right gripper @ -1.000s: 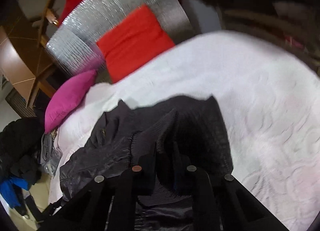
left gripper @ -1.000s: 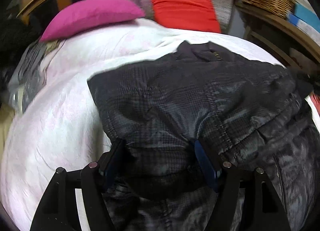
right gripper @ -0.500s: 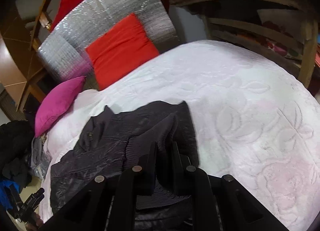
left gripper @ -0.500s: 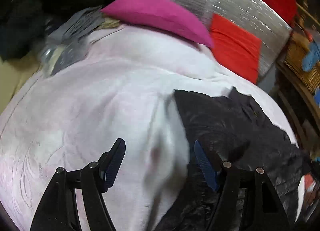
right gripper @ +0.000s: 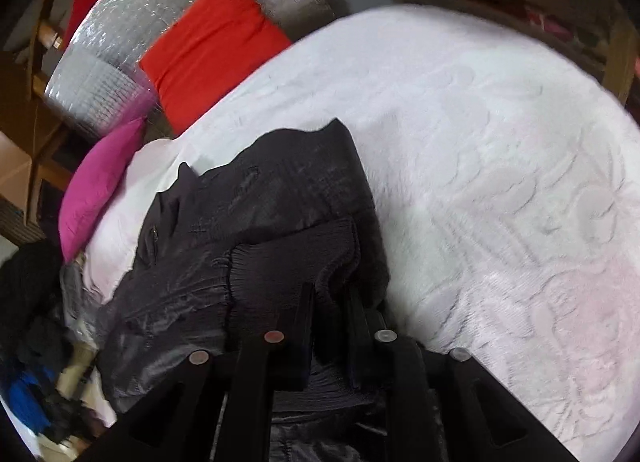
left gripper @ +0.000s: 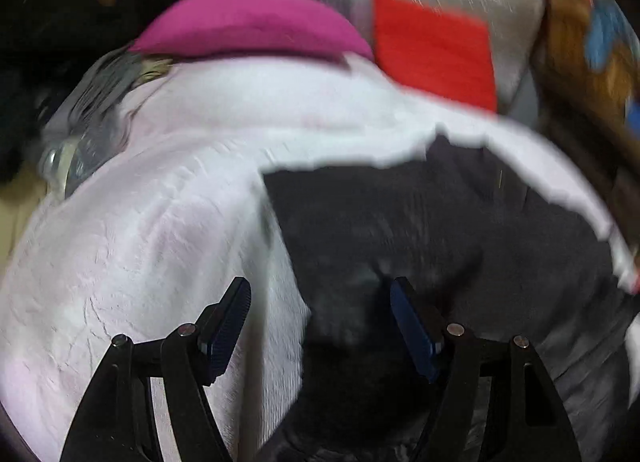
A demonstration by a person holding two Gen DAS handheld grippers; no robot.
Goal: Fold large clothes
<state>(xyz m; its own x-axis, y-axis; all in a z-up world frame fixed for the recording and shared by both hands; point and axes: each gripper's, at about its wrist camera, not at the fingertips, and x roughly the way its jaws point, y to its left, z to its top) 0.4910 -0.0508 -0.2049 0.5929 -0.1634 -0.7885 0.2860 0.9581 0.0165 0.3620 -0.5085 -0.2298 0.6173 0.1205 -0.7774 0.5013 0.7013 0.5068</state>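
A dark grey-black jacket [left gripper: 420,230] lies partly folded on a white bedspread [left gripper: 140,230]. My left gripper [left gripper: 320,302] is open and empty, its jaws straddling the jacket's left edge. In the right wrist view the jacket [right gripper: 260,222] lies left of centre on the bedspread [right gripper: 500,182]. My right gripper [right gripper: 330,294] is shut on the jacket's ribbed knit hem [right gripper: 292,258] and holds it over the body of the jacket.
A magenta pillow [left gripper: 248,22], a red cushion [left gripper: 432,50] and a silver padded headboard [right gripper: 168,22] stand at the head of the bed. A wicker basket [left gripper: 580,62] sits on wooden furniture at right. Dark clothes [right gripper: 28,302] pile up off the bed's left side.
My left gripper let go of the jacket, swung left over the bedspread, and has come back to the jacket's left edge. My right gripper stays shut on the hem.
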